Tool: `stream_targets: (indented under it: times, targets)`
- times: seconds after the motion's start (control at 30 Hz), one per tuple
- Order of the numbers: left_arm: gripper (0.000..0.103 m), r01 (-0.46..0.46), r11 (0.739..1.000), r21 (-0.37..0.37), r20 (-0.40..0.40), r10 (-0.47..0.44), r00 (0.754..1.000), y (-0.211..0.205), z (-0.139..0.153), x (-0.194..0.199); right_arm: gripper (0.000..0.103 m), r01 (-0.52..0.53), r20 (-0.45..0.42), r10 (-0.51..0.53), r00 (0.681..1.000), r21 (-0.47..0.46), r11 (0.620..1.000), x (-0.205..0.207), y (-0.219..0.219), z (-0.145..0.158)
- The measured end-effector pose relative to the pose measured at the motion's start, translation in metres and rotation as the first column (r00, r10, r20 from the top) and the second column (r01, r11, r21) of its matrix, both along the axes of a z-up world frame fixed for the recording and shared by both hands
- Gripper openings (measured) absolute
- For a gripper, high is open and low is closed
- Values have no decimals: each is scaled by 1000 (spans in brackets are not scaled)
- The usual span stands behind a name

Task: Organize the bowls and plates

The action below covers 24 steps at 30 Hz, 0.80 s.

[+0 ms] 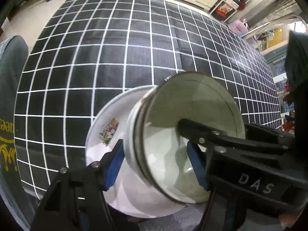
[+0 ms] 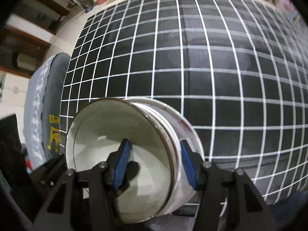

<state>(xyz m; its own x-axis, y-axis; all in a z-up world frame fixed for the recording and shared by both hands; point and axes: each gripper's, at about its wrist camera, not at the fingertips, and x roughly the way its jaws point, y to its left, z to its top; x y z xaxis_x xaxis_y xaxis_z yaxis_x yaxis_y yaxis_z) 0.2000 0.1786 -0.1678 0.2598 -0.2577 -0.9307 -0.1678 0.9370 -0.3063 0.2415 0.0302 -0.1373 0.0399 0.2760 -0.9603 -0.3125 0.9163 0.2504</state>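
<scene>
Grippers, left (image 1: 154, 165) & right (image 2: 155, 165), both clamped stacked bowls (image 2: 123, 154) w/ plate (image 1: 102, 146) underneath, prob. to carry together.

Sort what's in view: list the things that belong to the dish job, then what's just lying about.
Job: bowl, plates stacked beneath it, left tongs and right tongs each clamping the stack's rim.

Lying about: checked cloth, grey cushion, cluttered shelves.
</scene>
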Motion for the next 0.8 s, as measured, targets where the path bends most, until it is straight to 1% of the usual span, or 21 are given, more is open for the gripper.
stream_targets:
  times: [0.07, 0.13, 0.2, 0.3, 0.43, 0.5, 0.57, 0.63, 0.73, 0.8]
  targets:
    - [64, 1, 1000, 30, 27, -2, 1000, 1, 10, -2, 57, 4, 43, -4, 999, 11, 1000, -1, -3, 9]
    - [64, -3, 998, 56, 48, 0, 999, 2, 20, -4, 57, 7, 66, -9, 998, 30, 1000, -1, -8, 18]
    - [64, -13, 998, 64, 75, 8, 997, 3, 30, -9, 57, 13, 87, -17, 996, 43, 999, -4, -16, 28]
    - [64, -31, 996, 79, 127, 21, 992, 1, 49, -18, 57, 29, 127, -37, 991, 69, 997, -10, -30, 44]
    - [64, -35, 992, 119, 205, 10, 979, -10, 73, -38, 57, 35, 201, -52, 978, 88, 996, -24, -52, 69]
    - [64, -64, 987, 148, 268, 22, 963, -17, 87, -49, 57, 46, 258, -65, 964, 82, 996, -36, -65, 84]
    - [64, -86, 980, 177, 338, 21, 941, -26, 103, -61, 57, 60, 302, -84, 950, 85, 995, -45, -78, 95]
    - [64, -100, 977, 187, 396, 18, 918, -36, 116, -74, 57, 77, 353, -101, 930, 83, 994, -55, -93, 108]
    - [64, -100, 974, 204, 454, -3, 891, -51, 132, -93, 57, 86, 422, -107, 900, 67, 994, -73, -112, 123]
    - [64, -87, 967, 240, 487, -42, 872, -66, 141, -102, 57, 94, 464, -108, 879, 54, 994, -86, -124, 131]
